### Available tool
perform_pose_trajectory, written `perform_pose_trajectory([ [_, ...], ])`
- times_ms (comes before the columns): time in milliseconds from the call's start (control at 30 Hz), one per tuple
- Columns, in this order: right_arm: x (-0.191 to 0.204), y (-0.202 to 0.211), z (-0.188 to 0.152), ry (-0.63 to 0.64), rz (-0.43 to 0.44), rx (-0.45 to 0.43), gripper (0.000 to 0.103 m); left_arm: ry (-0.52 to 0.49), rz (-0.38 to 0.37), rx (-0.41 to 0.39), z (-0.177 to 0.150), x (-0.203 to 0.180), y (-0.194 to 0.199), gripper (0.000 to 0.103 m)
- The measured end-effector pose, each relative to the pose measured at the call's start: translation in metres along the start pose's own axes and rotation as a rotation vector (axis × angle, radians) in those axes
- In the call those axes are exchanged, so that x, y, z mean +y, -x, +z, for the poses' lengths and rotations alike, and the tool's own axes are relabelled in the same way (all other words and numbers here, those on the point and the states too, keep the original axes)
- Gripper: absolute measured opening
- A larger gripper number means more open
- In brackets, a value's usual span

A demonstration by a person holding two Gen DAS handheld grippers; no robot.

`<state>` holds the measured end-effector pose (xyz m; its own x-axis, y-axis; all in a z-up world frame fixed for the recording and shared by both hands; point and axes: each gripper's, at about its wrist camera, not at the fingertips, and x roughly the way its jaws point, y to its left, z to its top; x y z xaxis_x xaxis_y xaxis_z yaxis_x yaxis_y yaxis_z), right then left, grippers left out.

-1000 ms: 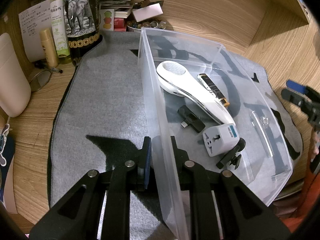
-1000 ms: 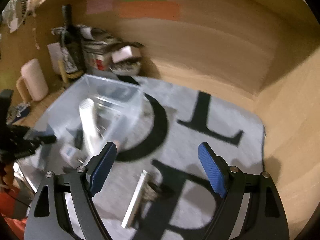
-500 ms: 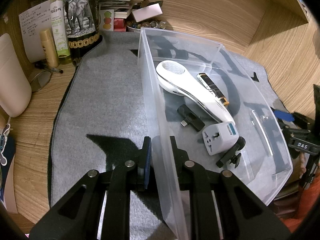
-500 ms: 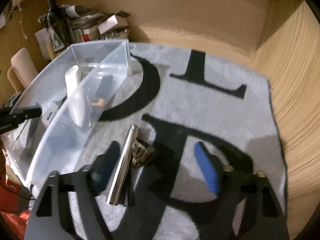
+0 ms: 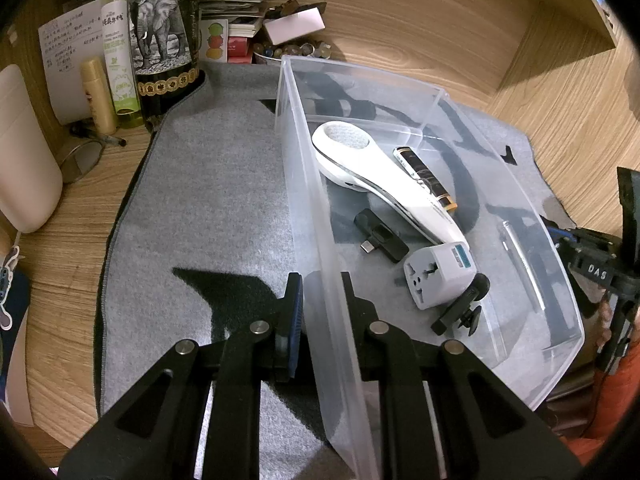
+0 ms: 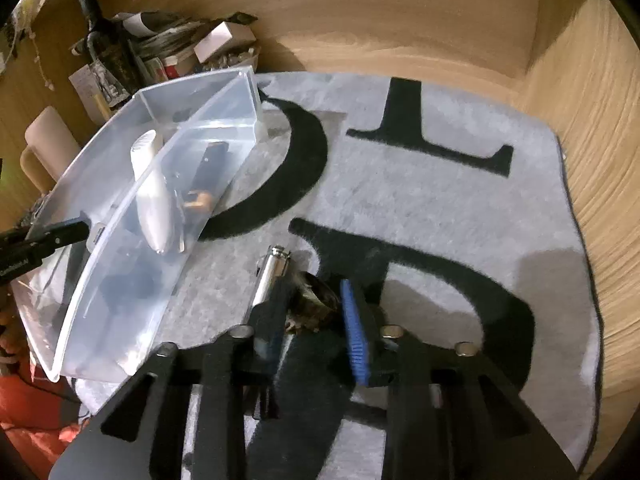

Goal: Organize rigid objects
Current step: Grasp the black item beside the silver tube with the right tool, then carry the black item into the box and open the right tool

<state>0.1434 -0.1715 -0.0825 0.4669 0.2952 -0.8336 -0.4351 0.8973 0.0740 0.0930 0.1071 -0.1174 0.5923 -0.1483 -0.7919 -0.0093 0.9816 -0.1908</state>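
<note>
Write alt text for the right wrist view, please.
The right gripper has just closed on a silver metal tool lying on a grey mat. A clear plastic bin stands to its left.

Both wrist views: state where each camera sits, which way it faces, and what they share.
Left wrist: behind the left gripper, looking down into the bin whose wall it clamps.
Right wrist: behind the right gripper, looking down at the mat; jaws just closed around the metal piece.
Shared: bin, white device, each other's gripper.

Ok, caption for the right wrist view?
Right gripper closing on a metal tube on the grey mat, beside the clear bin.
</note>
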Motion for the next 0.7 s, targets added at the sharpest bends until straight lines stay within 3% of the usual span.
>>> perform_pose_trajectory([
  [367,0.001,0.018,0.01,0.022,-0.031,-0.067,0.01,0.0,0.0,0.0,0.0,0.0,0.0,0.016],
  [700,0.034,0.039,0.041,0.113,-0.005,-0.164,0.01,-0.001,0.0,0.0,0.0,0.0,0.0,0.016],
])
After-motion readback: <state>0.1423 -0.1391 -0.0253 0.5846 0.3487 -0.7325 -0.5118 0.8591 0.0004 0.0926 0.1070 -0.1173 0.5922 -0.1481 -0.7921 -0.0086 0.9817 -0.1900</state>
